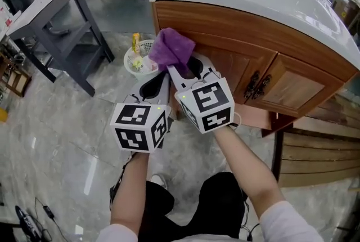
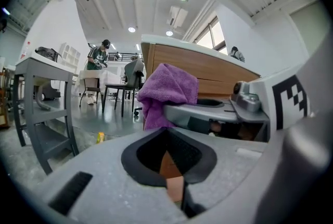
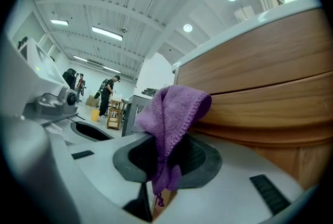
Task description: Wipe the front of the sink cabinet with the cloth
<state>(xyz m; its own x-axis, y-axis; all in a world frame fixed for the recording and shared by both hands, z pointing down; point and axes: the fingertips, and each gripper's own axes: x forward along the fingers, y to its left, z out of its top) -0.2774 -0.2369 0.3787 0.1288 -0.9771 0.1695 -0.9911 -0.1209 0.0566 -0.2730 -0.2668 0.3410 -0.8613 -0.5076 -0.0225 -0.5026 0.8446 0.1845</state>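
Right claw [image 1: 185,69] clamped, purple cloth [image 1: 171,46] bunched, fuzzy

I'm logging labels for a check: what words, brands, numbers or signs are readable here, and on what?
None readable in any view.
Marker cubes: square black-and-white patterns, no letters.
Yellow item in the white basket: print too small to read.
Purple cloth: no tag showing.

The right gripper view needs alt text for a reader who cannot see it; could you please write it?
The right gripper, shut on a bunched purple terry cloth, holds it close to the brown wooden sink cabinet front, which fills the right side beneath a white countertop.
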